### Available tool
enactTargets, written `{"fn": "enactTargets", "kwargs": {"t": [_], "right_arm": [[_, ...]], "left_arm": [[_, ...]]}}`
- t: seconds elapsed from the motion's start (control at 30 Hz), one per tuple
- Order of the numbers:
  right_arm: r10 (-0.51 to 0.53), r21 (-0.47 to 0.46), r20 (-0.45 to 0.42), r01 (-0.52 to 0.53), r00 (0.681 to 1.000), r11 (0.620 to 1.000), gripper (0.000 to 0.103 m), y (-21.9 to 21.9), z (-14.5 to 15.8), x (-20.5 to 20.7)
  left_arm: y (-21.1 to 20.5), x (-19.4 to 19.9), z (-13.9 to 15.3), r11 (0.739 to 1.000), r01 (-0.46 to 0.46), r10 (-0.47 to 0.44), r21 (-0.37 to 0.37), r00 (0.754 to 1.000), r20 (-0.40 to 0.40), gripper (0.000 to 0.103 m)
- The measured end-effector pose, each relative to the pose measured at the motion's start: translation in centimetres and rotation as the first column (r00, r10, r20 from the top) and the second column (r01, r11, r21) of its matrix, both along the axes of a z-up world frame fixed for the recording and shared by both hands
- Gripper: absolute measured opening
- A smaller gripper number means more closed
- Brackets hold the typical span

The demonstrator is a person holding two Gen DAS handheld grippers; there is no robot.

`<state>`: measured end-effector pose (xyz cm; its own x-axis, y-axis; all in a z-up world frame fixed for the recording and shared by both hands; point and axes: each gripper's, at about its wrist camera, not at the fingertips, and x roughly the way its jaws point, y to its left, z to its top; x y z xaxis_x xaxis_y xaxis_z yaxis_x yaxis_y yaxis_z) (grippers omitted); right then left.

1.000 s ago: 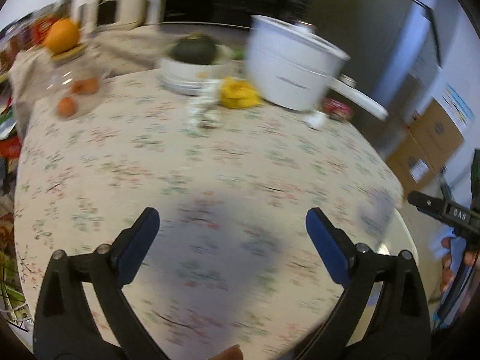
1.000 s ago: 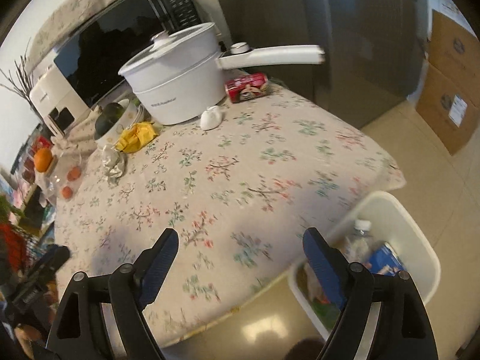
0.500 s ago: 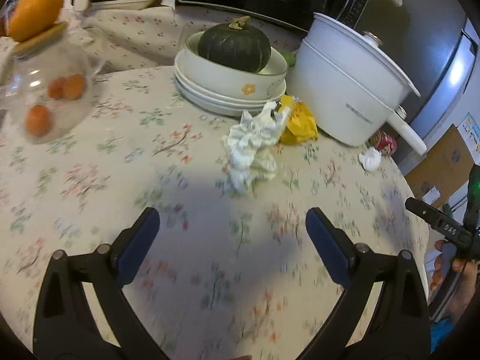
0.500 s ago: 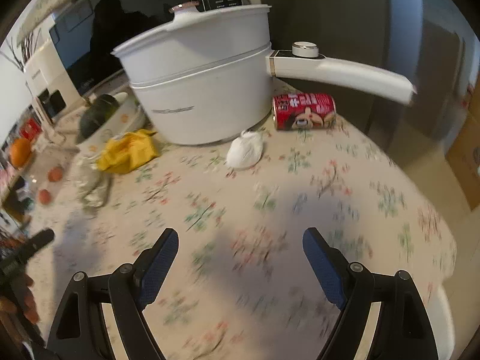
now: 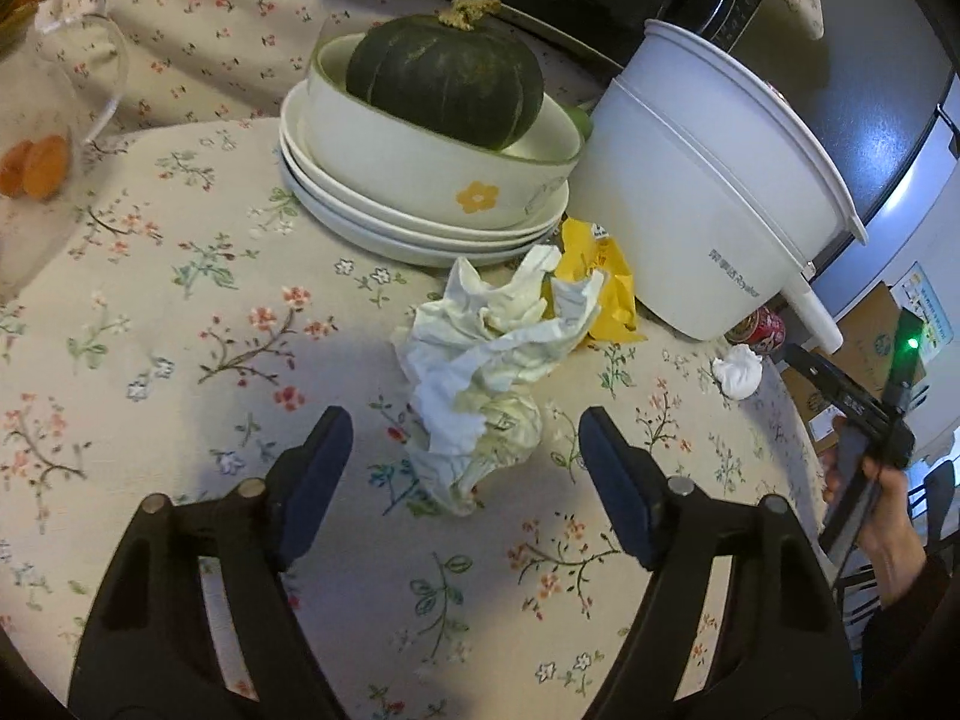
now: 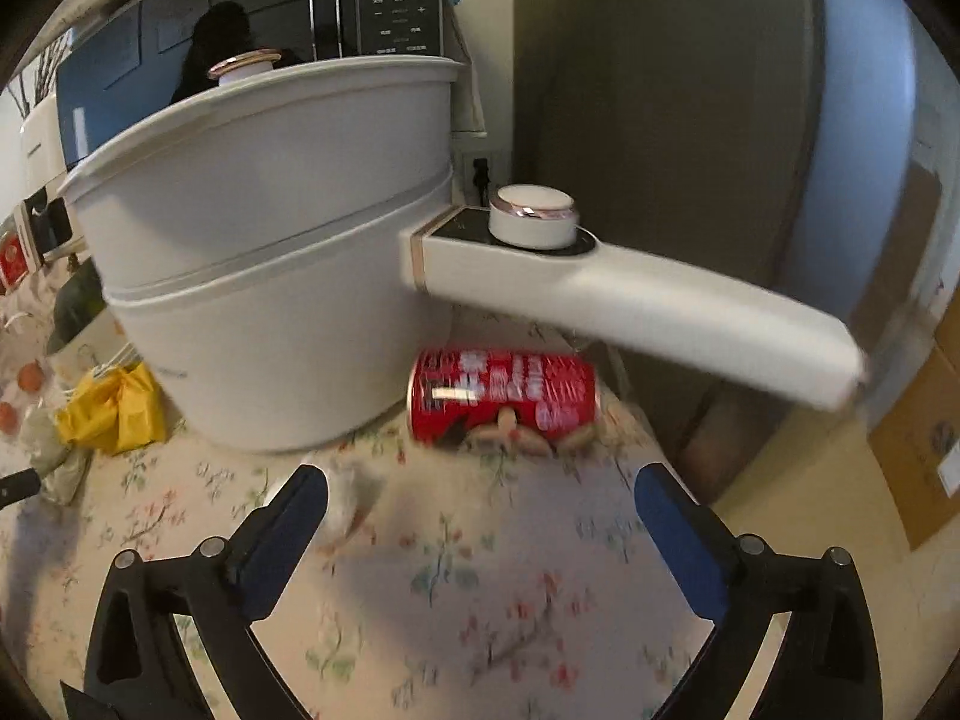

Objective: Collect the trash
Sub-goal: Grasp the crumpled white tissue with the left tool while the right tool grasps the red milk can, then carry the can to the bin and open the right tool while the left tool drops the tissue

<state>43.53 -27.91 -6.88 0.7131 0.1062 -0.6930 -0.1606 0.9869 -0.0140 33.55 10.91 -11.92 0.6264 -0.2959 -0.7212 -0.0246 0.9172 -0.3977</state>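
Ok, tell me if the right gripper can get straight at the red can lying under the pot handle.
Probably yes. The right gripper is open, with the red can on its side straight ahead and only bare tablecloth between. The pot handle overhangs the can, so a low approach looks safer.

- Crumpled paper (image 5: 492, 360) lies on tablecloth (image 5: 180, 348), just beyond the gap between left gripper (image 5: 465, 456) fingers
- Wrapper (image 5: 600, 282) touching paper's far-right side, btwn stacked plates (image 5: 360, 204) & pot (image 5: 708, 198)
- Squash (image 5: 444, 84) sits in bowl (image 5: 432, 162) on top of plates, left of pot
- Can (image 6: 501, 396) on its side under pot handle (image 6: 630, 300), far of right gripper (image 6: 480, 504)
- Small tissue wad (image 5: 738, 373) near of can, right of pot base
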Motion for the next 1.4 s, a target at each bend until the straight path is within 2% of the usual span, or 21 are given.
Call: {"fn": "enactTargets", "kwargs": {"t": [0.2,0.4,0.57,0.67,0.7,0.93,1.07,1.27,1.4], "right_arm": [[0.002,-0.065,-0.014,-0.003,1.0,0.998,0.103,1.1,-1.0,2.8],[-0.012,-0.099,-0.032,0.009,0.999,0.995,0.103,1.0,-2.1,4.8],[-0.025,-0.136,-0.026,0.021,0.999,0.991,0.103,1.0,-2.8,5.4],[-0.032,-0.128,-0.028,0.028,0.999,0.991,0.091,1.0,-2.9,5.5],[-0.034,-0.125,-0.026,0.031,0.999,0.992,0.091,1.1,-2.9,5.4],[-0.019,-0.113,-0.044,0.014,0.999,0.994,0.091,0.1,-1.7,3.1],[-0.015,-0.1,-0.052,0.01,0.999,0.995,0.091,0.2,-0.6,0.4],[-0.016,-0.069,-0.079,0.011,0.997,0.998,0.091,0.0,2.3,-5.3],[-0.002,-0.083,-0.088,-0.006,0.996,0.996,0.091,1.9,3.6,-9.1]], "left_arm": [[-0.7,0.7,-0.4,0.999,0.04,-0.04,0.031,0.999,-0.005,0.065],[-0.7,1.3,-0.5,0.998,0.039,-0.038,0.044,0.999,-0.009,0.051],[-0.9,1.6,-0.5,0.997,0.04,-0.04,0.071,0.999,0.003,0.044],[-1.3,1.6,-0.2,0.995,0.04,-0.04,0.09,0.999,0.006,0.035],[-1.3,1.6,-0.1,0.995,0.04,-0.041,0.089,0.999,0.006,0.033],[-0.7,-0.2,0.5,0.998,0.016,-0.015,0.062,1.0,-0.021,0.03],[-0.7,-2.8,1.8,0.997,0.012,-0.01,0.079,1.0,-0.028,0.03],[-1.2,-8.8,4.1,0.993,0.039,-0.034,0.112,0.998,-0.045,0.03],[-0.8,-12.4,5.7,0.994,0.038,-0.034,0.101,0.998,-0.044,0.03]]}}
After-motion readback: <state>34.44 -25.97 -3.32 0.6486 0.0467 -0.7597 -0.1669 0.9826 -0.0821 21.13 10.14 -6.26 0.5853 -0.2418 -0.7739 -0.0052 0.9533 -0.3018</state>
